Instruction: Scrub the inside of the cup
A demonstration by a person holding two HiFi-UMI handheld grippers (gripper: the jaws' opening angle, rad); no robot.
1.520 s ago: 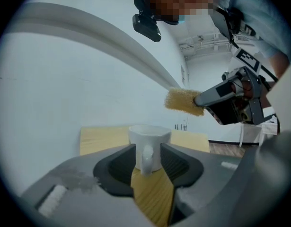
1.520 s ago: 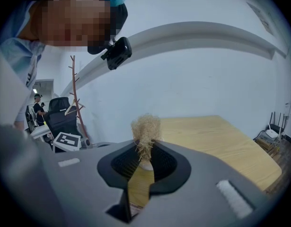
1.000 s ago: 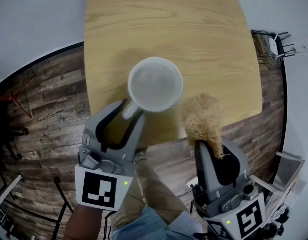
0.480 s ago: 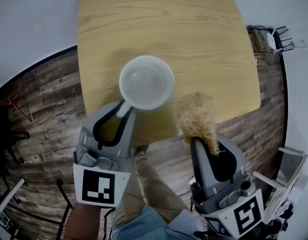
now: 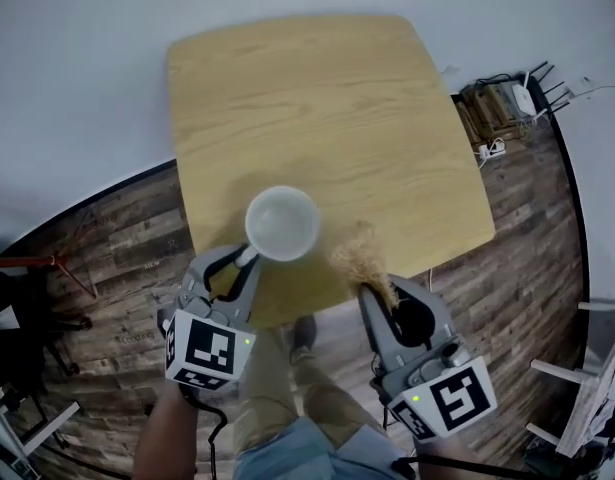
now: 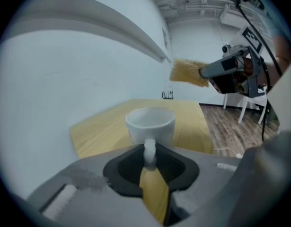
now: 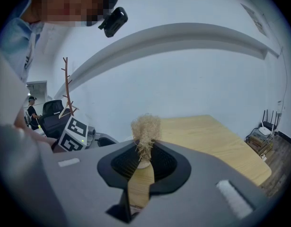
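- The cup [image 5: 282, 223] is upright with its mouth up at the near edge of the tabletop [image 5: 327, 98]. I cannot tell whether it rests there or is lifted.
- The left tool [image 5: 245, 258] has just been closing and is clamped on the cup's handle [image 6: 149, 150], probably to steady it for scrubbing.
- The right tool [image 5: 372, 290] pinches a straw-coloured fibre scrubber [image 5: 357, 258] by its base. The loose end points forward, just beside the cup and not yet inside it.

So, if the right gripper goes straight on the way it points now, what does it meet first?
Probably the bare table top, with the scrubber that the right gripper holds touching first. In the head view its line passes to the right of the cup, though depth is hard to judge.
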